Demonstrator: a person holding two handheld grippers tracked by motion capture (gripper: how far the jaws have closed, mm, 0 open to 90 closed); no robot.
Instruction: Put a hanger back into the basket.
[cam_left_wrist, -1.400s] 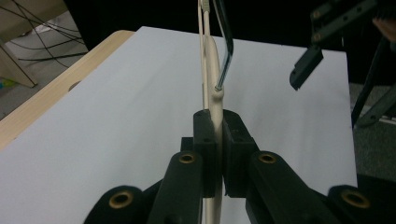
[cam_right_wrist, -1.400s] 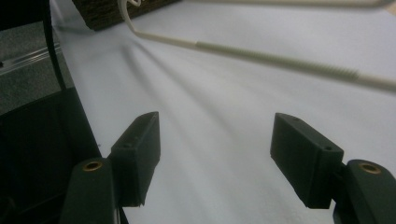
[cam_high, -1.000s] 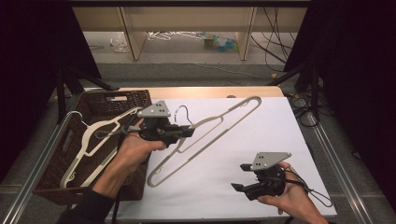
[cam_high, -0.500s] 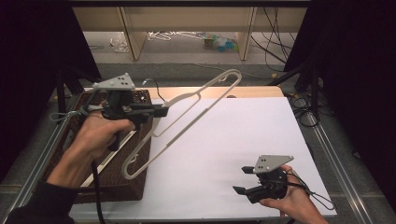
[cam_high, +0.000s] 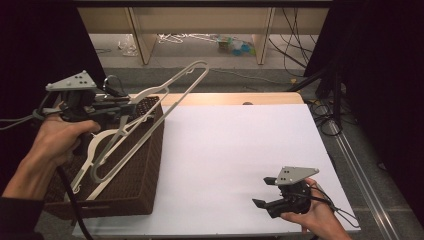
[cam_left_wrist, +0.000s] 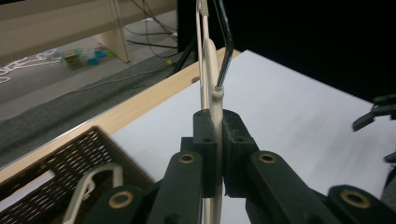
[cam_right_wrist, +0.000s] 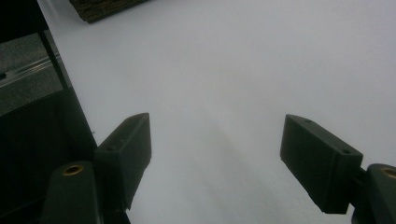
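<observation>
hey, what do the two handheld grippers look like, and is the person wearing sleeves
Both the left gripper and the right gripper are black, each with two blocky jaws on arms with brass-coloured pivots, a grey three-cornered plate with small holes on top, and a trailing black cable. A dark sleeve covers the left forearm.

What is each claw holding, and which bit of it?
The left claw is shut on a white hanger, pinching it at the neck just below its metal hook. The right claw is open and holds nothing.
</observation>
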